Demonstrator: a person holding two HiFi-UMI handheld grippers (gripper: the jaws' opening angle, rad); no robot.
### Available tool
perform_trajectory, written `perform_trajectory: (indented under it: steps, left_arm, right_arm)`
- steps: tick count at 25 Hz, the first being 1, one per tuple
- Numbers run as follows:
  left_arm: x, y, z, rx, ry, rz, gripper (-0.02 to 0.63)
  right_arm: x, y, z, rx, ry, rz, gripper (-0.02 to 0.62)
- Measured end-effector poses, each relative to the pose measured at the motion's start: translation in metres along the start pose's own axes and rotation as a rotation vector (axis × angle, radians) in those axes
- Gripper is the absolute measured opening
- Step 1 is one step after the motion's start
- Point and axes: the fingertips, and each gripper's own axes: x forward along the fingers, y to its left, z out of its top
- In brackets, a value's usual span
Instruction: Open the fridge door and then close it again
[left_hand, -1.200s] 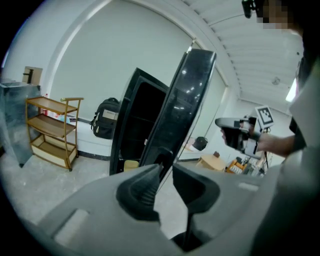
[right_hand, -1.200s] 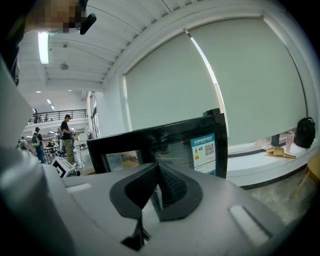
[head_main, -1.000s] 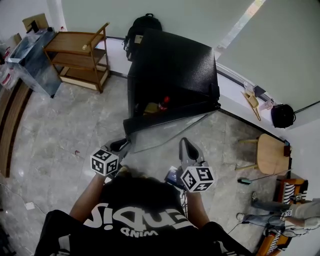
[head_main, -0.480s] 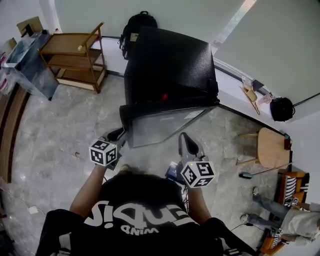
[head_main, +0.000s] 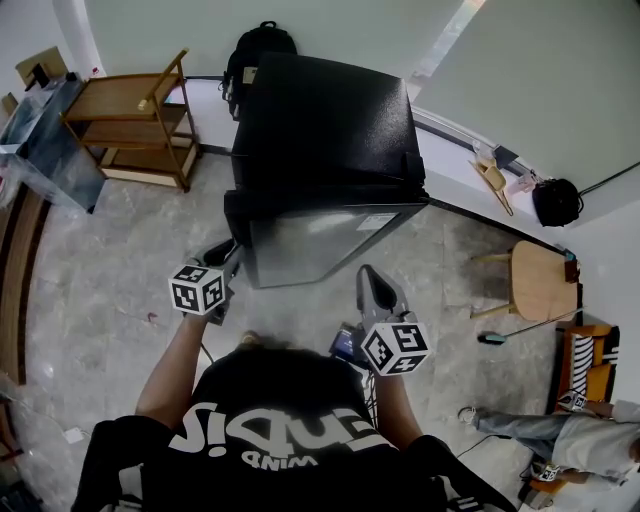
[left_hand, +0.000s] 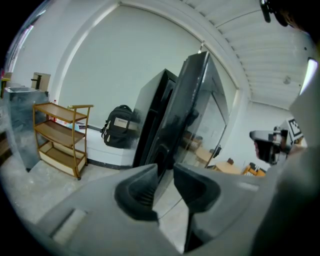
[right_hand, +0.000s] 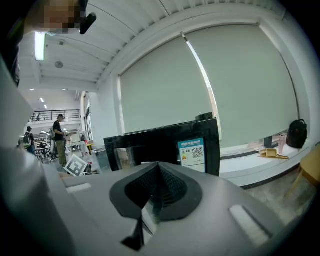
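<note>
Left gripper, at 10 o'clock from the wearer's head in the head view, points toward 1 o'clock with its tips just beside the left edge of the fridge door; contact cannot be confirmed. In the left gripper view the left gripper has its jaws a narrow slit apart, with nothing between them. Beyond them the door rises at 12 o'clock, its glass face turned toward 3 o'clock. Its marker cube sits at the rear of the tool.

Right gripper, at 1 o'clock from the wearer's head, is apart from the door and below its lower edge. In the right gripper view the right gripper has its pads pressed together along one seam and holds nothing. The door fills the background, with a blue-and-white label at its upper right corner.

The black fridge stands at 12 o'clock in the head view, on a pale marbled floor. The door lies close against the cabinet front; whether a gap remains cannot be told.

Surroundings: a wooden shelf cart at 10 o'clock, a black backpack at 11 o'clock behind the fridge, a round wooden stool at 3 o'clock, and a seated person at 4 o'clock.
</note>
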Motion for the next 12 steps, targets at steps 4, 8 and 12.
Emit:
perform_trajectory:
  steps: [4, 8, 12]
  left_arm:
    - [0.014, 0.014, 0.012, -0.006, -0.004, 0.019, 0.098]
    - [0.029, 0.025, 0.023, -0.025, -0.012, 0.033, 0.097]
    - [0.04, 0.033, 0.03, -0.035, -0.018, 0.046, 0.094]
  right_arm:
    - [-0.003, -0.007, 0.001, 0.007, -0.002, -0.022, -0.003]
    - [-0.006, -0.017, 0.002, 0.012, -0.004, -0.046, -0.003]
    - [-0.006, -0.028, 0.004, 0.021, -0.013, -0.062, -0.003]
